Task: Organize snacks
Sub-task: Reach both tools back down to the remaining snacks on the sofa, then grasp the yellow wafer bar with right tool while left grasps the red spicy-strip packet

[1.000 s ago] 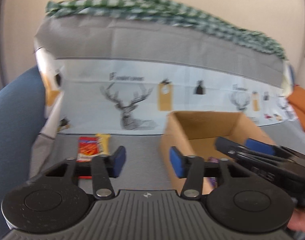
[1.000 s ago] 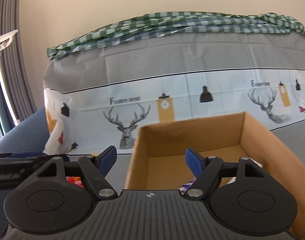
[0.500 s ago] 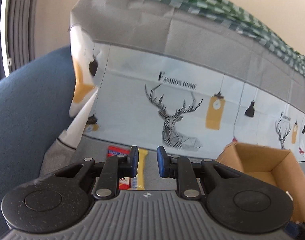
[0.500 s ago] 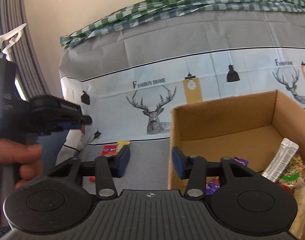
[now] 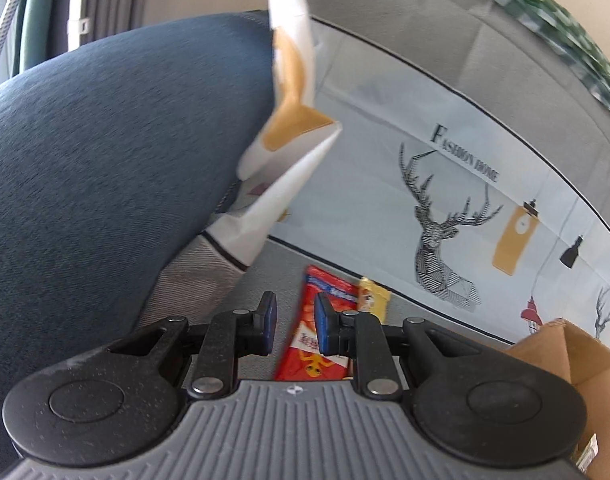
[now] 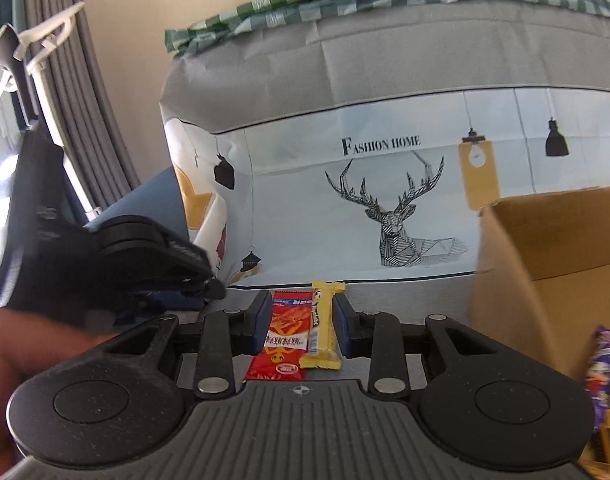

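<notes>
Right gripper [image 6: 300, 322] closing, jaws astride two flat snacks on grey sofa seat, gripping neither: red foil snack packet [image 6: 283, 334] and yellow wrapped bar [image 6: 323, 330]. Left gripper [image 5: 293, 324] narrow, empty, over red packet. Light, slippery, crushable; pinch by edges. Brown cardboard box [image 6: 545, 248] far right.

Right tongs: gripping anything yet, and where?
Nothing held. The right tongs are closing, with the red packet and yellow bar lying between the pads, untouched. The left tongs hold nothing.
</notes>
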`<state>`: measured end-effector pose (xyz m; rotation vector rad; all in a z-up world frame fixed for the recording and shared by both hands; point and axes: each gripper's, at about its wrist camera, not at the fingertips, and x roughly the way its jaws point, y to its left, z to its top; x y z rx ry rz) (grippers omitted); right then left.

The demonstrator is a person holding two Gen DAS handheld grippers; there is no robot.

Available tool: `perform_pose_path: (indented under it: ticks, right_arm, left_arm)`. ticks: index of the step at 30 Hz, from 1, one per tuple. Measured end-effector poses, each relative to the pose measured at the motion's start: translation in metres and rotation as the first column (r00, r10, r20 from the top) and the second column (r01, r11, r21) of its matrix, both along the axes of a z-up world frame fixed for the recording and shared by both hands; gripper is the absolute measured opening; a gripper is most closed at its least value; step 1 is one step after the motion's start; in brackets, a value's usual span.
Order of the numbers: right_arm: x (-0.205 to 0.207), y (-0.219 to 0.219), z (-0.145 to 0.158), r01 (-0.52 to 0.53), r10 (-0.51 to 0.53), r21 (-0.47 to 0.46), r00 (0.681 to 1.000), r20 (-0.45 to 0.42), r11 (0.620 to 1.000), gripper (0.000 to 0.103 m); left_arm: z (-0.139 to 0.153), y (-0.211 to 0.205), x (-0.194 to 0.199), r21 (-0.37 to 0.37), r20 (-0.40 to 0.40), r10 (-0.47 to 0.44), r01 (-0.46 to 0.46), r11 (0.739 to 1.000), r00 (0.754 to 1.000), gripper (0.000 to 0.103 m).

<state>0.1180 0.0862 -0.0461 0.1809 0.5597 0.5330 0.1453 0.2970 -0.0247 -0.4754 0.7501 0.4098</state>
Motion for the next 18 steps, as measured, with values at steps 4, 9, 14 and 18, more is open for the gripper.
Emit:
perform_pose_path:
  ticks: [4, 9, 14, 18]
  right_arm:
    - [0.029, 0.026, -0.026, 0.036, -0.036, -0.012, 0.997, -0.061, 0.999, 0.036]
    - [0.058, 0.042, -0.065, 0.036, -0.041, -0.036, 0.989, -0.142, 0.999, 0.059]
    - [0.076, 0.055, -0.09, 0.024, -0.036, -0.071, 0.984, -0.174, 0.997, 0.064]
    - [0.084, 0.058, -0.104, 0.003, -0.023, -0.093, 0.976, -0.218, 0.996, 0.045]
  left_arm:
    - [-0.003, 0.011, -0.004, -0.033, -0.015, 0.034, -0.034, 0.999, 0.999, 0.021]
    - [-0.009, 0.015, 0.001, -0.042, -0.045, 0.044, -0.045, 0.998, 0.998, 0.022]
    - [-0.014, 0.018, 0.004, -0.047, -0.061, 0.053, -0.056, 0.997, 0.997, 0.022]
    - [-0.018, 0.018, 0.008, -0.054, -0.07, 0.051, -0.055, 0.997, 0.996, 0.023]
